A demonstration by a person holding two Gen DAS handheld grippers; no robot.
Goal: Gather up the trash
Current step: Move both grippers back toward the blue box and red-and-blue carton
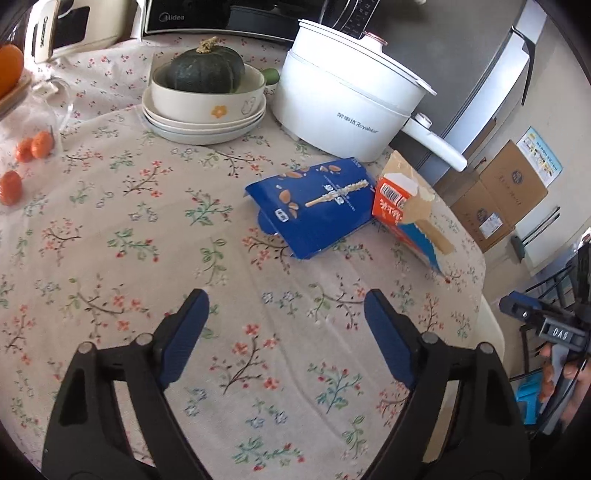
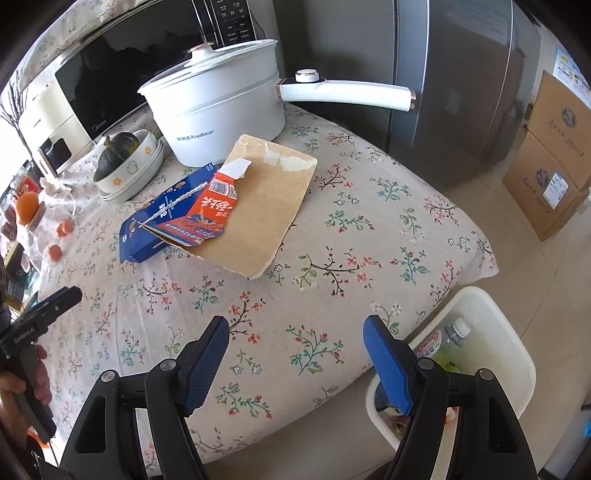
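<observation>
A blue snack box (image 1: 317, 206) lies flattened on the floral tablecloth, also in the right wrist view (image 2: 162, 218). A torn orange and brown carton (image 1: 410, 210) lies beside it on its right; in the right wrist view (image 2: 258, 206) it overlaps the blue box. My left gripper (image 1: 286, 314) is open and empty, above the cloth short of the blue box. My right gripper (image 2: 295, 332) is open and empty near the table's front edge. A white bin (image 2: 491, 314) with a bottle and wrappers stands below the table's right edge.
A white Royalstar pot (image 1: 343, 107) with a long handle (image 2: 347, 92) stands behind the trash. A bowl with a green squash (image 1: 203, 70) sits on stacked plates. Small oranges (image 1: 33, 146) lie at the left. A microwave (image 1: 221, 14), fridge (image 2: 443, 74) and cardboard boxes (image 2: 546, 158) stand beyond.
</observation>
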